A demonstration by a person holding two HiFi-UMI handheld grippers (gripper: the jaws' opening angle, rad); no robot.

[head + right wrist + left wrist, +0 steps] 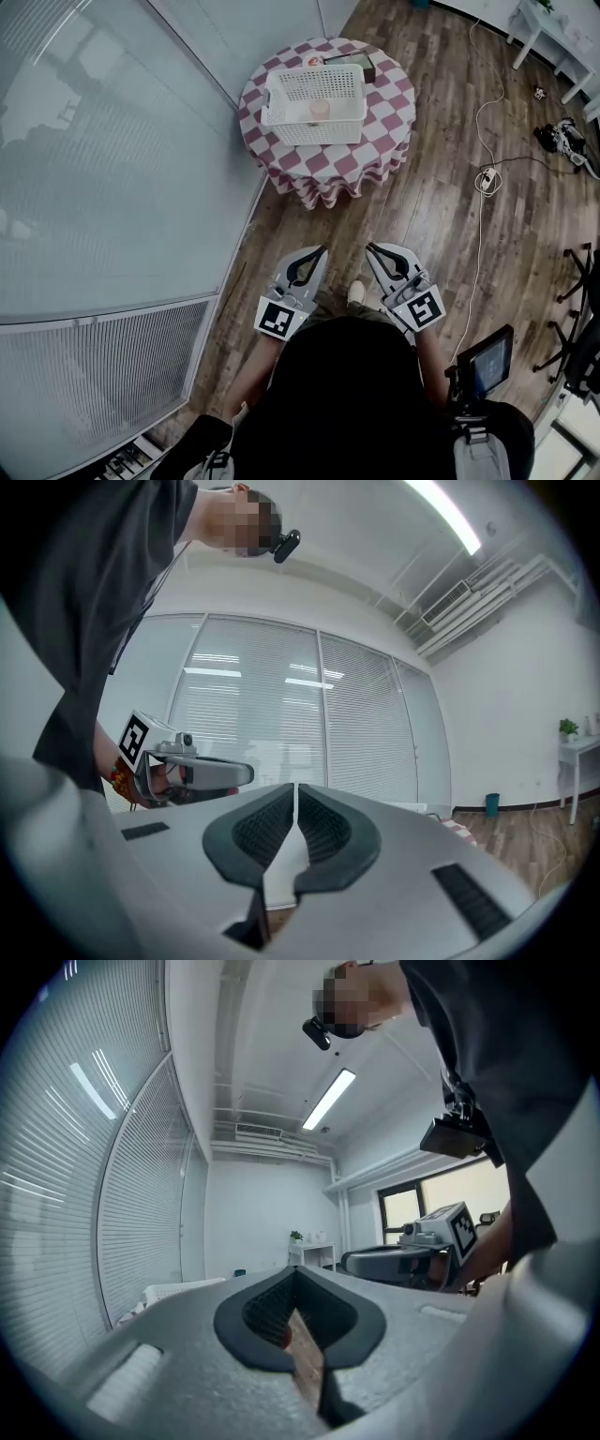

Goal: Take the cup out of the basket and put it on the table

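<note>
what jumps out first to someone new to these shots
A round table in a red-and-white checked cloth stands at the top of the head view, with a white basket on it and a pink cup inside. Below, the left hand-held gripper and right hand-held gripper point toward it, both shut and empty.

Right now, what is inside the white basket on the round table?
One small pinkish cup stands inside the white basket. The near wall covers part of the floor, so anything low there cannot be seen.

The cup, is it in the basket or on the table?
In the basket: the cup sits inside the white basket on the checkered table.
</note>
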